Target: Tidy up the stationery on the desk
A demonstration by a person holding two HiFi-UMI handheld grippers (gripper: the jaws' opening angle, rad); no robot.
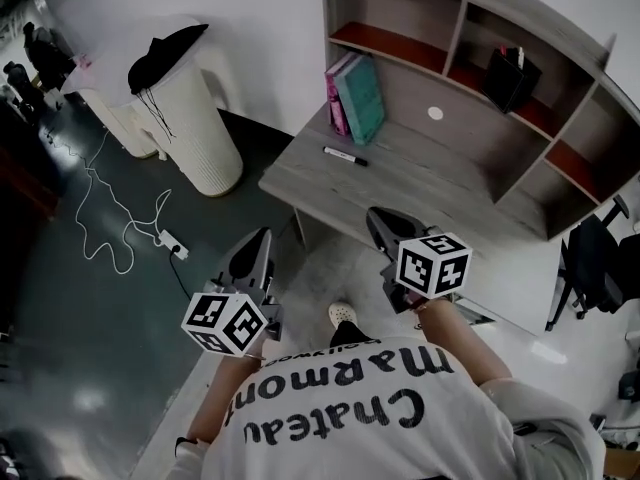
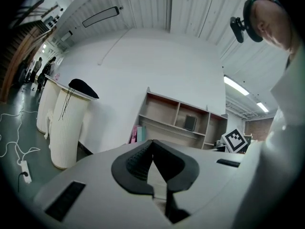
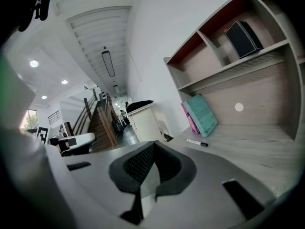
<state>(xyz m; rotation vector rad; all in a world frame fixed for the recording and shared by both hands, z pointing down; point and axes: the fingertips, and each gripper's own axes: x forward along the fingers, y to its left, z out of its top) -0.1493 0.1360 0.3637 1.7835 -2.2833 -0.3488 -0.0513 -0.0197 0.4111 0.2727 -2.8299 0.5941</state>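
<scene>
A black-and-white marker pen (image 1: 345,155) (image 3: 196,142) lies on the grey wooden desk (image 1: 420,183), near its left edge. Behind it a pink book and a teal book (image 1: 356,98) (image 3: 202,115) lean against the hutch. A black pen holder (image 1: 512,76) (image 3: 243,38) stands in an upper shelf compartment. Both grippers are held off the desk's front edge, above the floor. My left gripper (image 1: 262,234) (image 2: 152,142) is shut and empty. My right gripper (image 1: 376,214) (image 3: 153,144) is also shut and empty, nearer the desk, with the marker ahead of it.
A white ribbed stand (image 1: 190,118) with a black cloth on top sits left of the desk. A power strip (image 1: 172,245) and white cable lie on the dark floor. A black office chair (image 1: 598,263) stands at the right. The person's shoe (image 1: 342,314) is below the desk edge.
</scene>
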